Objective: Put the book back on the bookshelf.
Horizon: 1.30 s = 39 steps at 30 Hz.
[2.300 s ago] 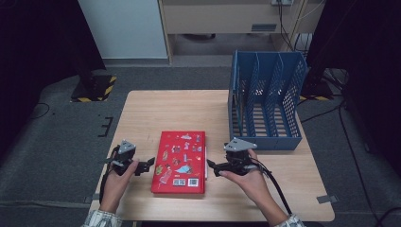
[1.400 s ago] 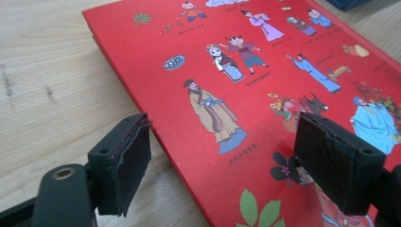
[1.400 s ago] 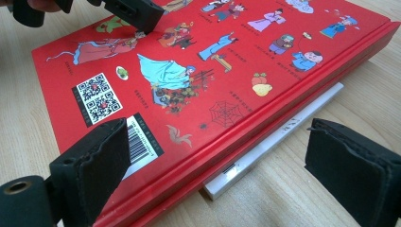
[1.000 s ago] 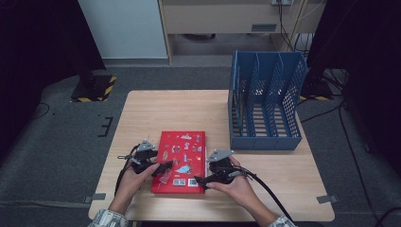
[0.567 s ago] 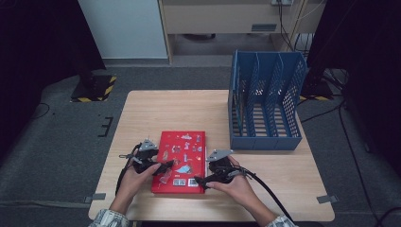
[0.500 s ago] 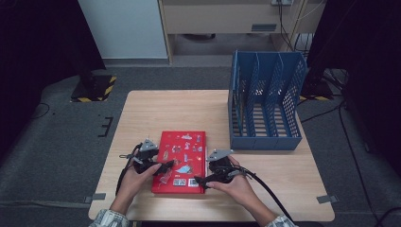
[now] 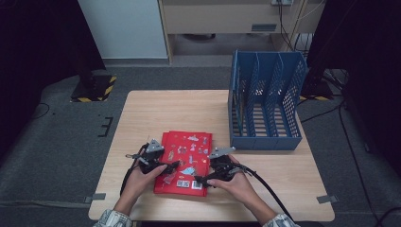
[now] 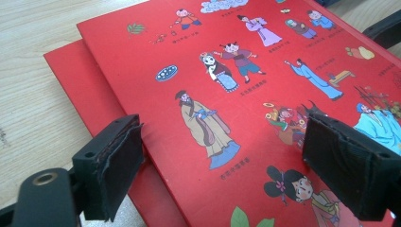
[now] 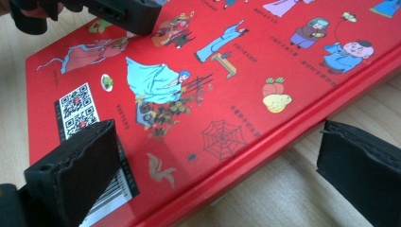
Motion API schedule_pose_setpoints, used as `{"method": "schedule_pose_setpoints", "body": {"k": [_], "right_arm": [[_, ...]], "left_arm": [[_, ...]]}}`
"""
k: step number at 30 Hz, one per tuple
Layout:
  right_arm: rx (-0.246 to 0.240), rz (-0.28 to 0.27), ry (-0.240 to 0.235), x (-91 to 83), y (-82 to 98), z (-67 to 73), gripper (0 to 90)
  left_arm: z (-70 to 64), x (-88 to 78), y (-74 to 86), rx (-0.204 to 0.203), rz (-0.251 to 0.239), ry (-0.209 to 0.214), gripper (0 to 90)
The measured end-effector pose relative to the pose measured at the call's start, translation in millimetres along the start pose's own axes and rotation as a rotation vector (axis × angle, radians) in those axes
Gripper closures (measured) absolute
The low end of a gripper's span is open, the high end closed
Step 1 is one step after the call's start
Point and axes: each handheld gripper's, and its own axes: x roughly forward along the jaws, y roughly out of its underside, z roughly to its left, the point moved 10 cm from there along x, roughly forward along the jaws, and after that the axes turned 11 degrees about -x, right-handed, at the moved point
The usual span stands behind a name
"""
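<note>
A flat red hardcover book (image 7: pixel 186 161) printed with cartoon figures in robes lies near the front edge of the pale wooden counter (image 7: pixel 156 109), with a QR code and barcode label (image 9: pixel 78 111) at its near corner; the small captions are probably Chinese, too fine to read. The left tool (image 7: pixel 165 169) stands open astride the book's left edge, gripping nothing. The right tool (image 7: pixel 204 179), its jaws just opening wide, straddles the right edge, pads clear. A blue perforated plastic file rack (image 7: pixel 265 101) stands at the counter's right side.

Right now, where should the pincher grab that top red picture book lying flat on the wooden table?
Probably its long right edge, coming from the right: the top red picture book lies flat, and the right gripper's open jaws already straddle that thick spine edge, one above the cover, one beside it over the wooden table.
</note>
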Motion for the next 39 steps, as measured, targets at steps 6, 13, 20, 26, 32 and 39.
{"method": "schedule_pose_setpoints", "body": {"k": [6, 13, 20, 26, 32, 39], "right_arm": [[0.039, -0.030, -0.012, 5.8, -3.3, -14.0, 0.5], [0.064, -0.052, -0.057, 12.3, -5.8, -20.6, 0.5], [0.108, -0.047, -0.062, 20.0, -10.4, -23.9, 0.3], [0.121, -0.042, -0.078, 22.2, -11.2, -23.9, 0.6], [0.108, -0.026, -0.067, 19.8, -14.0, -23.7, 2.5], [0.079, -0.036, -0.050, 12.4, -22.7, -23.0, 4.5]], "left_arm": [[-0.1, 1.1, 0.6, -0.008, 0.001, 0.009, 11.0], [0.9, 2.2, 1.5, -0.028, -0.001, 0.020, 9.5], [1.0, 2.5, 1.7, -0.029, -0.006, 0.023, 9.4], [1.0, 2.3, 1.8, -0.027, -0.008, 0.025, 9.4], [1.3, 0.9, 2.1, -0.036, -0.011, 0.038, 9.6], [1.7, -1.9, 1.6, -0.081, -0.019, 0.065, 9.8]]}}
